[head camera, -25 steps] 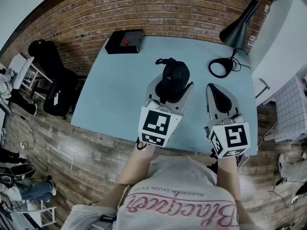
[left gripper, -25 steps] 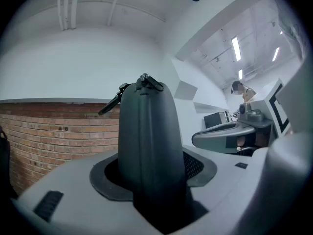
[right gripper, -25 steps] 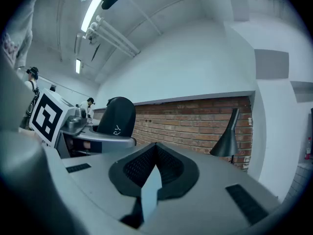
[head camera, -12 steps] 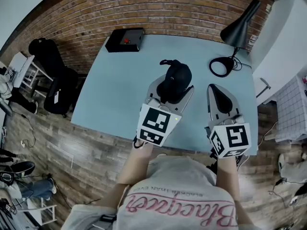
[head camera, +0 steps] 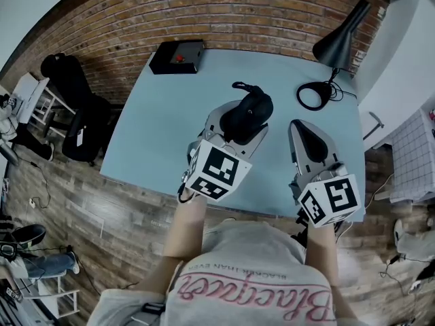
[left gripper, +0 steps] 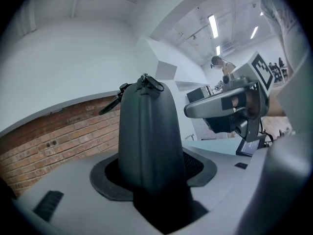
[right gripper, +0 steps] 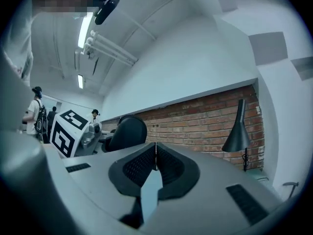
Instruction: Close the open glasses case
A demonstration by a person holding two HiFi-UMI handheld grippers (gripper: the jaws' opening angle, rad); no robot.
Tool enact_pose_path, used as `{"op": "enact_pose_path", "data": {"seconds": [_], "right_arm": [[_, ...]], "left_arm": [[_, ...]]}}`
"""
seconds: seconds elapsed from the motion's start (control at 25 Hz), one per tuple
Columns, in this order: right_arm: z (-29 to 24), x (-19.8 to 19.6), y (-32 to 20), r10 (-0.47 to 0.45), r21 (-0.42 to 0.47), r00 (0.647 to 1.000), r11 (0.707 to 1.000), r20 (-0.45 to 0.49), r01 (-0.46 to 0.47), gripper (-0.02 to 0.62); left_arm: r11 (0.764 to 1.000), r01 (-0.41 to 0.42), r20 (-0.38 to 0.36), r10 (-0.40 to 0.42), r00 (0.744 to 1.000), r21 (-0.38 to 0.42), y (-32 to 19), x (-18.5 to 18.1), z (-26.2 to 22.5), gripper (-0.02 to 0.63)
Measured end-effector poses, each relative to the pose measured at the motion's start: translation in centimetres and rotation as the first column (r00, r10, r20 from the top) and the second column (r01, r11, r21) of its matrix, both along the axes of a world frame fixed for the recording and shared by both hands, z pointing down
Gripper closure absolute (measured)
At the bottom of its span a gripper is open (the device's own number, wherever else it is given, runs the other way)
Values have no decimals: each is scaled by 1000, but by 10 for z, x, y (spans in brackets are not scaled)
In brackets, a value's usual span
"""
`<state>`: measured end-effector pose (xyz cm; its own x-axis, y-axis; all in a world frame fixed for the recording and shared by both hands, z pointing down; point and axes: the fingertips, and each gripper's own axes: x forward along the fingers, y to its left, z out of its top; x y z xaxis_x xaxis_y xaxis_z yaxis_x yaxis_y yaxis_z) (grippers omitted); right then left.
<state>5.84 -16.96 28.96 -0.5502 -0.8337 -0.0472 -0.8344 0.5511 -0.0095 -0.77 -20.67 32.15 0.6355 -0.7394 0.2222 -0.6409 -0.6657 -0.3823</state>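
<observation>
Black glasses case [head camera: 248,109] over the middle of the pale blue tabletop [head camera: 170,114], pinched by the left gripper [head camera: 234,129]. At its 4 o'clock, the right gripper [head camera: 309,138] is pressed together, empty.

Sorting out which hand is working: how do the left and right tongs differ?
The left tongs are shut on the black case; the right tongs are shut on nothing. The left tongs sit near the middle of the table; the right tongs sit nearer the lamp. Both point away from the person, over the table.
</observation>
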Motion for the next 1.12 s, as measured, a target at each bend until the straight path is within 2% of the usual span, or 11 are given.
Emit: {"op": "enact_pose_path", "data": {"seconds": [0.08, 0.2, 0.36, 0.48, 0.6, 0.72, 0.88, 1.12], "right_arm": [[-3, -5, 2, -52, -15, 998, 998, 39, 53, 575], [-9, -20, 10, -151, -8, 987, 988, 50, 152, 574], [-17, -44, 25, -286, 5, 957, 958, 55, 286, 574], [-19, -55, 31, -346, -6, 936, 938, 69, 347, 572], [-21, -58, 32, -355, -7, 930, 934, 101, 357, 571], [-21, -58, 30, -345, -25, 927, 936, 150, 352, 563], [-17, -61, 26, -336, -55, 916, 933, 220, 355, 552], [-15, -63, 23, -347, -95, 881, 914, 321, 395, 552]], "left_arm": [[1000, -15, 48, 15, 999, 2, -2, 0, 2, 341], [999, -38, 80, 37, 996, 9, -2, 1, 3, 341], [999, -47, 104, 45, 994, 13, -1, 2, 4, 341], [999, -50, 125, 48, 991, 14, -1, 2, 6, 341], [998, -56, 145, 53, 988, 15, 0, 3, 6, 341], [999, -24, 202, 15, 979, 43, -1, -1, 5, 341], [994, 32, 302, -61, 951, 100, -6, -7, 6, 341], [981, 69, 373, -134, 918, 181, -11, -13, 0, 341]]}}
